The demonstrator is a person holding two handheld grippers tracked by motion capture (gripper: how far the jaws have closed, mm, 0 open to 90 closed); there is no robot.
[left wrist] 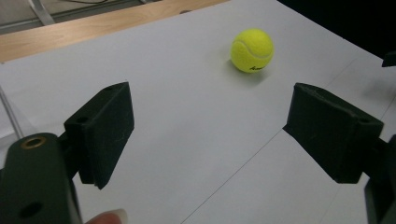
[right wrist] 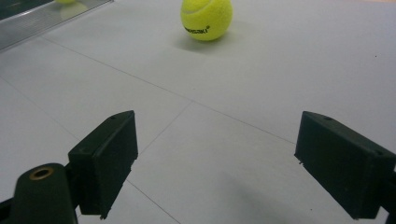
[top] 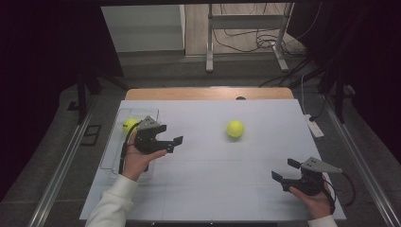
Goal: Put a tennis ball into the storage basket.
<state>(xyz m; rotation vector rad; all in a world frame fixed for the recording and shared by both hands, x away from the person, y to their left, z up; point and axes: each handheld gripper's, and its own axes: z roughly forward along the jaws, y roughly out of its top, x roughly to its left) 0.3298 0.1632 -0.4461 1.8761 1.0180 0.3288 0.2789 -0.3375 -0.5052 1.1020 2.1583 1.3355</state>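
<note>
The right gripper (top: 283,171) hangs wide open and empty. The left gripper (top: 171,142) gapes too, holding nothing, with the tennis ball (top: 235,128) well ahead.

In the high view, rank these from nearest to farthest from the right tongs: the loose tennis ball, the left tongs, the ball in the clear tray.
Measured from the right tongs, at the table's near right corner:
1. Loose tennis ball, mid-table, up and to the left.
2. Left tongs, left of centre, beside the tray.
3. Ball in the clear tray, far left, behind the left hand.
</note>
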